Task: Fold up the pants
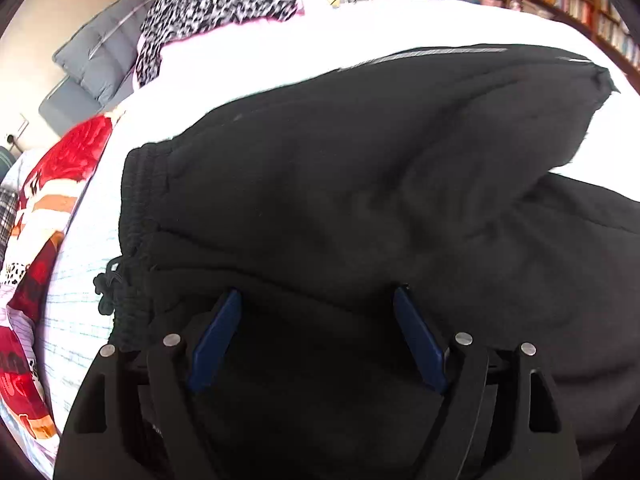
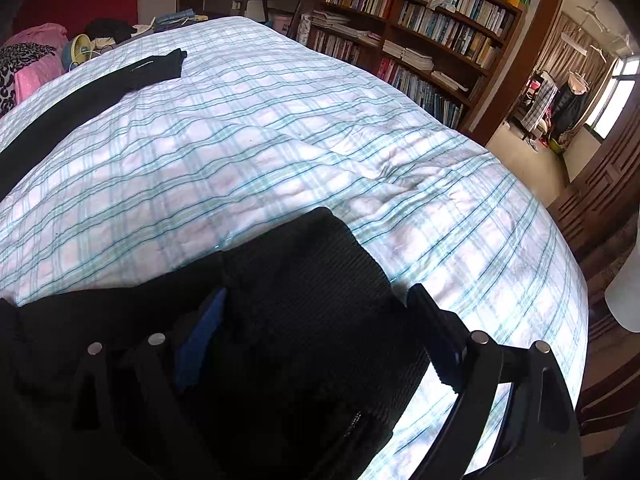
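Left gripper (image 1: 318, 300): matte black angular frame is showing two blue flat pads (image 1: 218, 336), with round silver pins sitting in pairs on each black arm (four in all). Right gripper (image 2: 320, 304): same black frame and silver pins are showing; its left pad (image 2: 200, 340) is looking blue, its right finger black-edged.

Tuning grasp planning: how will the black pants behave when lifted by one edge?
The black pants are probably floppy: they lie creased and draped on the plaid bedsheet. The thick, fleecy-looking fabric suggests some weight and little slip. The ribbed cuff likely offers a firmer hold.
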`<state>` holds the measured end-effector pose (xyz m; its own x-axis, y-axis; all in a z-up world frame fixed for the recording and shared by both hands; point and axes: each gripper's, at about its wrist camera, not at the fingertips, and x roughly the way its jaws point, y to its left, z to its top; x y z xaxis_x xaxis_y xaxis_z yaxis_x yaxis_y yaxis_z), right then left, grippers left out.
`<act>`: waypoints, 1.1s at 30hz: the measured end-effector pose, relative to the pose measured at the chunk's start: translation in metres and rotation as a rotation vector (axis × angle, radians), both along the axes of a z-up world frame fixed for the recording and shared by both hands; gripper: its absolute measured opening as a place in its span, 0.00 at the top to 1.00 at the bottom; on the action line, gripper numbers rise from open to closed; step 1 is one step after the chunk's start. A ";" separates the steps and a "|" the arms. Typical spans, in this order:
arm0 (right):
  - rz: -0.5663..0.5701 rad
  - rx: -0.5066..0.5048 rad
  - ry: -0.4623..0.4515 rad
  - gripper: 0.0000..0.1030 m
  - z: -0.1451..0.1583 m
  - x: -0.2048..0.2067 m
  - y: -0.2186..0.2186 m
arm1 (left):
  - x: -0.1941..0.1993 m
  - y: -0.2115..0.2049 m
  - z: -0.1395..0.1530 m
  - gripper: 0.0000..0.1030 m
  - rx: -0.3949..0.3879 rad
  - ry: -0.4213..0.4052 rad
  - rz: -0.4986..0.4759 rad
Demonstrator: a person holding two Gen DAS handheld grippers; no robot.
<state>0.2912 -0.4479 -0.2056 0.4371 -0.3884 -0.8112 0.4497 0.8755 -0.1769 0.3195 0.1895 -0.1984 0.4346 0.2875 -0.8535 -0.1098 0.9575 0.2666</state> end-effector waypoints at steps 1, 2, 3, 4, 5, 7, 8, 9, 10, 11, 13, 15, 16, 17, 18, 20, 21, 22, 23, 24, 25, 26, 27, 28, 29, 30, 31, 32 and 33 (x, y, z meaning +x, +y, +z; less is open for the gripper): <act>0.000 -0.007 0.002 0.08 0.000 0.001 0.000 | 0.003 0.007 -0.003 0.20 -0.034 0.003 0.014; 0.000 -0.014 0.005 0.08 0.001 0.000 0.002 | 0.004 0.012 -0.003 0.18 -0.062 -0.002 0.025; -0.001 -0.011 0.006 0.08 0.003 -0.001 0.003 | 0.004 0.016 -0.002 0.18 -0.082 -0.003 0.028; -0.004 -0.002 0.006 0.08 0.005 -0.001 0.002 | 0.004 0.017 0.000 0.18 -0.094 -0.005 0.026; -0.009 0.008 0.005 0.08 0.009 -0.002 0.002 | 0.003 0.018 0.002 0.18 -0.102 -0.010 0.021; -0.006 0.017 -0.011 0.09 0.020 -0.003 0.005 | 0.002 0.020 0.007 0.18 -0.113 -0.014 0.004; -0.001 0.011 -0.027 0.09 0.028 -0.002 0.008 | 0.001 0.022 0.009 0.18 -0.120 -0.015 -0.003; 0.008 0.009 -0.044 0.09 0.036 -0.001 0.012 | 0.001 0.023 0.012 0.18 -0.128 -0.018 -0.009; 0.017 0.009 -0.061 0.09 0.044 0.002 0.016 | 0.003 0.026 0.015 0.18 -0.136 -0.020 -0.012; 0.025 0.010 -0.077 0.09 0.052 0.007 0.019 | 0.003 0.028 0.019 0.18 -0.144 -0.024 -0.013; 0.038 0.032 -0.104 0.09 0.064 0.021 0.026 | 0.006 0.034 0.029 0.18 -0.159 -0.043 -0.014; 0.049 0.074 -0.127 0.09 0.071 0.039 0.031 | 0.006 0.038 0.038 0.18 -0.187 -0.058 -0.012; 0.053 0.094 -0.134 0.09 0.074 0.050 0.034 | 0.009 0.042 0.042 0.18 -0.210 -0.062 -0.009; 0.056 0.115 -0.142 0.09 0.076 0.061 0.037 | 0.013 0.046 0.045 0.18 -0.234 -0.063 -0.004; 0.063 0.137 -0.148 0.09 0.077 0.072 0.041 | 0.016 0.050 0.047 0.18 -0.263 -0.061 0.007; 0.081 0.182 -0.157 0.09 0.080 0.094 0.051 | 0.022 0.058 0.051 0.18 -0.321 -0.051 0.030; 0.093 0.199 -0.160 0.09 0.081 0.105 0.057 | 0.021 0.059 0.053 0.18 -0.346 -0.046 0.042; 0.105 0.210 -0.163 0.09 0.082 0.115 0.063 | 0.022 0.061 0.055 0.18 -0.368 -0.044 0.048; 0.115 0.211 -0.164 0.09 0.083 0.124 0.070 | 0.021 0.062 0.056 0.18 -0.380 -0.042 0.047; 0.128 0.207 -0.163 0.09 0.083 0.133 0.076 | 0.019 0.062 0.057 0.18 -0.382 -0.035 0.039; 0.141 0.201 -0.160 0.09 0.083 0.141 0.083 | 0.013 0.063 0.056 0.18 -0.380 -0.030 0.029; 0.156 0.197 -0.154 0.09 0.082 0.149 0.089 | 0.010 0.068 0.058 0.18 -0.372 -0.020 0.024; 0.169 0.194 -0.148 0.09 0.079 0.156 0.094 | 0.002 0.067 0.057 0.18 -0.361 -0.011 0.023; 0.180 0.193 -0.142 0.09 0.077 0.162 0.099 | -0.002 0.068 0.055 0.18 -0.352 0.000 0.023; 0.190 0.194 -0.138 0.09 0.075 0.168 0.104 | -0.007 0.072 0.052 0.18 -0.345 0.014 0.027; 0.199 0.193 -0.134 0.09 0.073 0.173 0.108 | -0.014 0.075 0.050 0.18 -0.344 0.022 0.032; 0.204 0.191 -0.129 0.09 0.071 0.178 0.111 | -0.019 0.078 0.049 0.18 -0.347 0.026 0.034; 0.207 0.194 -0.125 0.09 0.070 0.183 0.113 | -0.024 0.080 0.050 0.18 -0.349 0.028 0.035; 0.209 0.200 -0.123 0.09 0.068 0.187 0.115 | -0.029 0.082 0.053 0.18 -0.348 0.025 0.034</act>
